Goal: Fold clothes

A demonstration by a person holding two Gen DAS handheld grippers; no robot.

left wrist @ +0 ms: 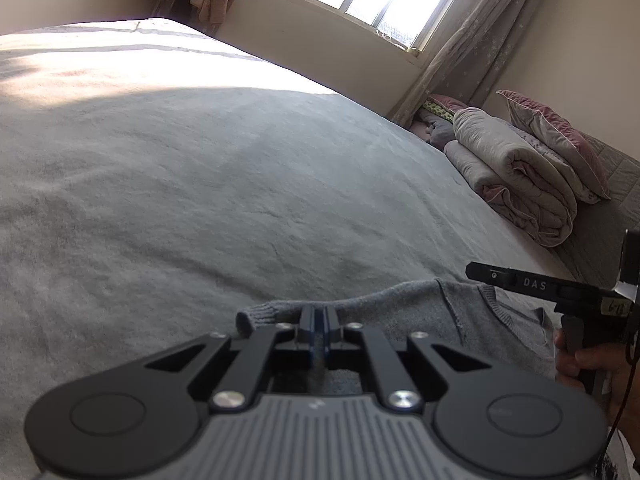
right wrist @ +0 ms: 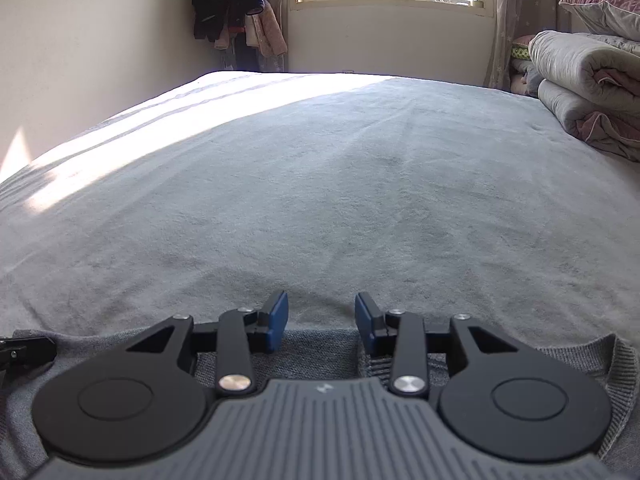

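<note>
From my left wrist camera, my left gripper (left wrist: pixel 319 322) has its fingers pressed together on a fold of the grey knit sweater (left wrist: pixel 420 312), which lies at 6 o'clock on the near edge of the bed (left wrist: pixel 200 168). A ribbed cuff curls up just left of the blue pads. Only this view shows my right gripper (left wrist: pixel 520 280) from the side at 3 o'clock, above the sweater, with the hand (left wrist: pixel 588 364) on its handle below. It also shows the rolled quilts (left wrist: pixel 516 172) whole at 2 o'clock, with a pillow (left wrist: pixel 560 136) leaning on them.

From the right wrist camera, my right gripper (right wrist: pixel 321 318) has its fingers apart with nothing between the blue pads; the sweater's (right wrist: pixel 320 350) far edge runs just below them. The ribbed hem shows at 4 o'clock here only. A piece of my left gripper (right wrist: pixel 24 352) pokes in at 9 o'clock. Hanging clothes (right wrist: pixel 232 4) at 11 o'clock are clearer here
</note>
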